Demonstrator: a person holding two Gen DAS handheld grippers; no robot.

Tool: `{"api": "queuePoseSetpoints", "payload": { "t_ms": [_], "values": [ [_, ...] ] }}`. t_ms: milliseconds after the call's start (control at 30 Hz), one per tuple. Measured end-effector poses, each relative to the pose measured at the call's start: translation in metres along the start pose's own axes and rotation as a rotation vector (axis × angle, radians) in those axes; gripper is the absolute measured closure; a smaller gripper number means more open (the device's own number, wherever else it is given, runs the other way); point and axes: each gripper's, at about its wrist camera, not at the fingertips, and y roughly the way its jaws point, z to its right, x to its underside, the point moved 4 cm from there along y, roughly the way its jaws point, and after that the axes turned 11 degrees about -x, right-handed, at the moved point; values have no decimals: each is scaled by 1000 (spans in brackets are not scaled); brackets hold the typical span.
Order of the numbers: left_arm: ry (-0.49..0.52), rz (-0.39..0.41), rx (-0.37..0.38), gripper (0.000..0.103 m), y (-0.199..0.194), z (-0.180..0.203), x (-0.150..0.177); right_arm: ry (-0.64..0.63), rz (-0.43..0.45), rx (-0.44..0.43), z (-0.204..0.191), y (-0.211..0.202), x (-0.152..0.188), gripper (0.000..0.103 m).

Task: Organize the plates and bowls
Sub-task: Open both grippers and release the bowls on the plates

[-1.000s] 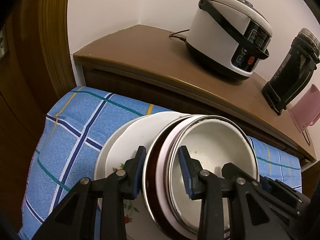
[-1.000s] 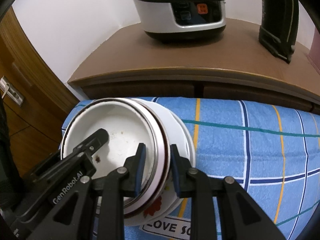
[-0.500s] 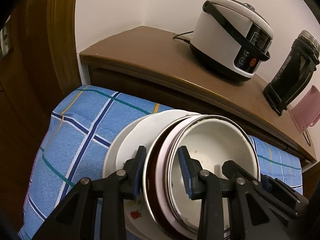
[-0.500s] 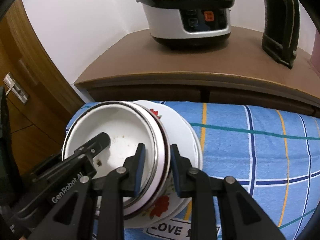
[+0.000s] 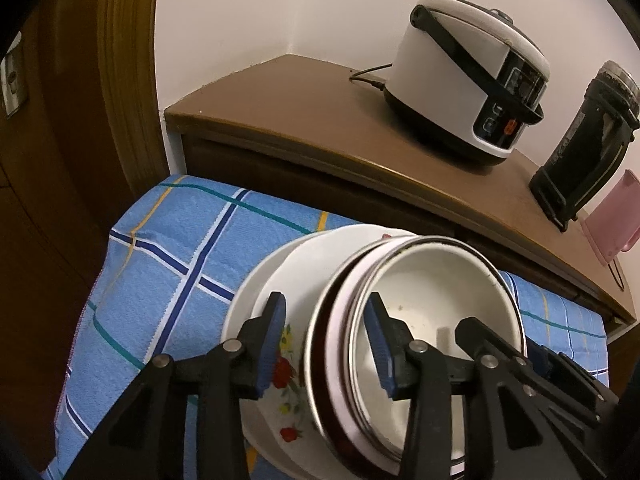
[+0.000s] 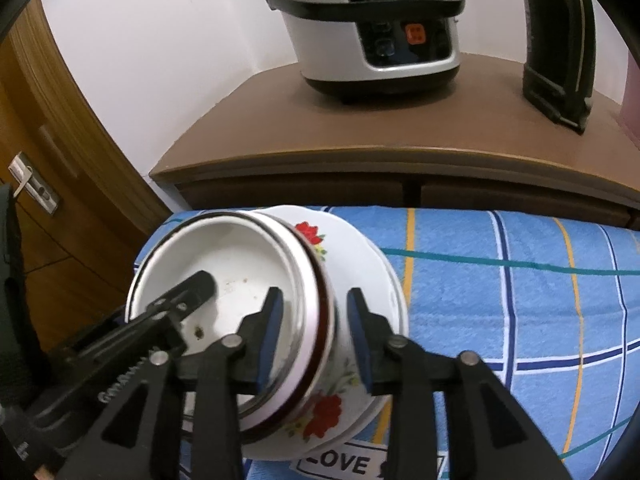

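Observation:
A stack of nested white bowls point(image 5: 436, 320) sits on white flowered plates point(image 5: 280, 276) over the blue checked cloth point(image 5: 168, 264). My left gripper point(image 5: 326, 344) straddles the left rim of the bowl stack, one finger inside the top bowl, one outside over the plates, jaws apart with a gap to the rim. My right gripper point(image 6: 314, 334) straddles the right rim of the bowls point(image 6: 240, 260) the same way, its outer finger over the flowered plates point(image 6: 360, 256). Each gripper's fingers show inside the bowl in the other's view.
A brown wooden cabinet point(image 5: 304, 120) stands behind the cloth, carrying a white rice cooker point(image 5: 468, 80), a black blender jar point(image 5: 584, 148) and a pink board point(image 5: 612, 224). A wooden door point(image 6: 44, 152) is at the left. The cloth stretches free to the right point(image 6: 520, 300).
Both grippers' jaws have widened around the bowl rims. Both views have drawn back and up a little, so the cabinet and the rice cooker sit further away.

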Motion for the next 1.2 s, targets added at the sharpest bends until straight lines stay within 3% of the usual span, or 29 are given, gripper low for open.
{"api": "queuePoseSetpoints", "payload": {
  "t_ms": [300,433,533,567,1200],
  "values": [
    [39,39,-52,50,-2,3,-3,-12,15,6,0,-1,-3,63],
    [34,68,-80,40,-6,1,-4,-10,58,-5,0,-14,-5,62],
    [36,92,-96,37,-11,-1,-5,-18,99,1,-1,-26,-9,40],
    [39,98,-99,35,-13,-2,-4,-24,108,12,-1,-29,-9,37],
    [87,147,-143,28,-44,-2,14,-5,147,-1,-4,-58,5,33]
  ]
}}
